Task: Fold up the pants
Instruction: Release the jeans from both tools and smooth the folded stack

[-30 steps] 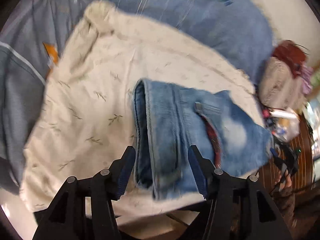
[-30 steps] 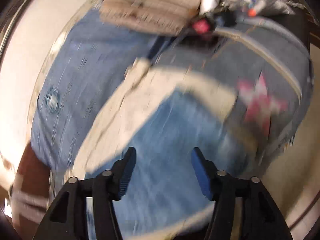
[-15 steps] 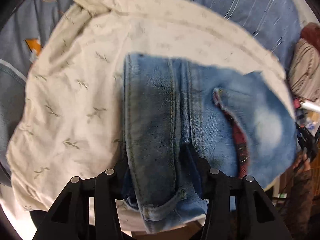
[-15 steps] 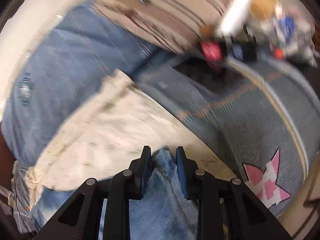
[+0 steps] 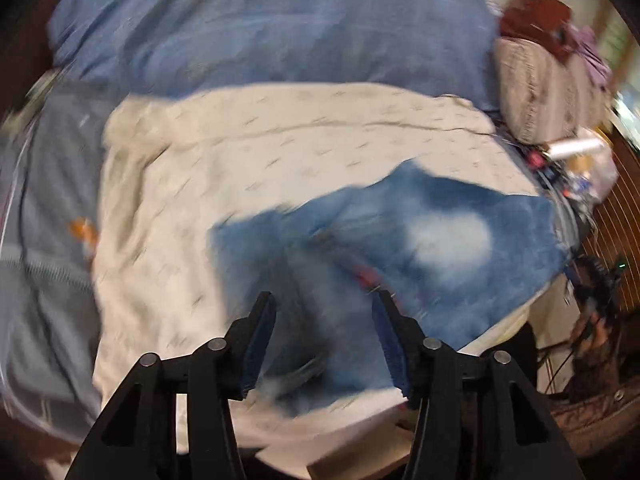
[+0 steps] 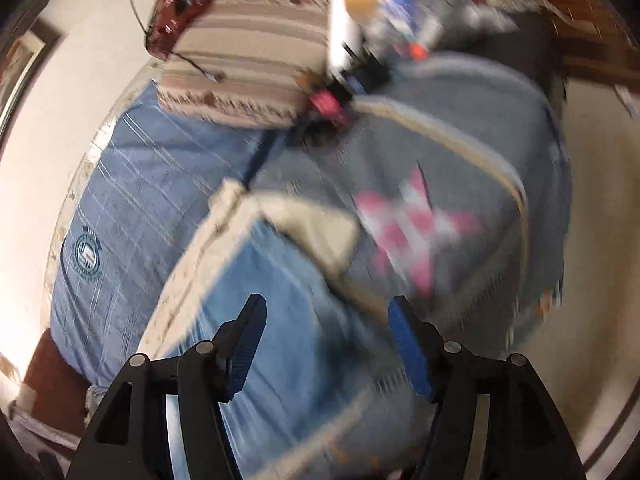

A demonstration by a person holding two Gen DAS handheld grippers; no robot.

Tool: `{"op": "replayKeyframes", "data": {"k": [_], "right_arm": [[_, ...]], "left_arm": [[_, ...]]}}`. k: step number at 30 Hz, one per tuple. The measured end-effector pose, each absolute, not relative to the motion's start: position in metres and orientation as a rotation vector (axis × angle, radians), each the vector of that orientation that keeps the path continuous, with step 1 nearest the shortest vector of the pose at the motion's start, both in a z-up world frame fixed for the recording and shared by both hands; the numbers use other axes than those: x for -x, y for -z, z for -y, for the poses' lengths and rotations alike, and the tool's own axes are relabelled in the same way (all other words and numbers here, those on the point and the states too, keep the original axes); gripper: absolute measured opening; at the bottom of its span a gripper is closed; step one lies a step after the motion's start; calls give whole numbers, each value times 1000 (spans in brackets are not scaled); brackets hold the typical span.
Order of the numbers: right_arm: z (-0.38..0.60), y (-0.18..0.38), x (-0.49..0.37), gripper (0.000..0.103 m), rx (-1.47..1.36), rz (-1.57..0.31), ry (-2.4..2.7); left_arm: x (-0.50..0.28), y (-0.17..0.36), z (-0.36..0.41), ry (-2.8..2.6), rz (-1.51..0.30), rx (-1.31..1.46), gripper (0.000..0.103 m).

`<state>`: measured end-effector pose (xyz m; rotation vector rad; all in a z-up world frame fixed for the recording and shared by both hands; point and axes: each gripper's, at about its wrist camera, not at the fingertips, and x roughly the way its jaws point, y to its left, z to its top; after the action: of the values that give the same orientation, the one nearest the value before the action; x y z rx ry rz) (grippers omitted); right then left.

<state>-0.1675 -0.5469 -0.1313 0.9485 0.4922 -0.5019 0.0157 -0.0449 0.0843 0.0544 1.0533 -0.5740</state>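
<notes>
Folded blue jeans (image 5: 420, 264) with a faded pale patch lie on a cream patterned cloth (image 5: 248, 152) on the bed. My left gripper (image 5: 324, 320) is open and hovers over the near left part of the jeans, holding nothing. In the right wrist view the jeans (image 6: 288, 320) lie on the cream cloth (image 6: 320, 228). My right gripper (image 6: 326, 328) is open above them and empty. Both views are motion-blurred.
A blue striped bedspread (image 5: 280, 24) and a grey quilt with a pink star (image 6: 412, 224) lie under the cloth. A striped beige pillow (image 6: 252, 60) and small clutter (image 6: 408, 4) sit at the bed's end. A dark red bag (image 5: 536, 16) lies on the pillow.
Both grippers were shut on the jeans half a second ago. They have let go, opened and pulled back. The jeans now lie flatter on the cream cloth.
</notes>
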Motion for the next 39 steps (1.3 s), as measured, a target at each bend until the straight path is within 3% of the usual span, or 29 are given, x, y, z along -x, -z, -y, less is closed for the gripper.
{"op": "replayKeyframes", "data": {"k": [6,9,18,25,28,35,39], "right_arm": [[535,164,168,66,-1017,-516,442],[531,162,159,76,-970,-509,435],[517,134,168,74,-876,-353,332],[522,149,146,73,-865,-448,323],[527,156,152,73,-915,-398,291],[534,158,152,73,-926,-389,252],[536,160,155,74,-939,-379,229]], "left_arm": [[-31,-93,140,705,-1079,-174,53],[-39,-93,193,751,-1060,-283,53],[-68,-79,353,862,-1051,-475,53],[-99,-46,458,944,-1102,-491,53],[-113,-30,497,981,-1112,-486,53],[-136,27,571,1130,-1297,-521,53],[-123,39,583,1254,-1216,-644,53]]}}
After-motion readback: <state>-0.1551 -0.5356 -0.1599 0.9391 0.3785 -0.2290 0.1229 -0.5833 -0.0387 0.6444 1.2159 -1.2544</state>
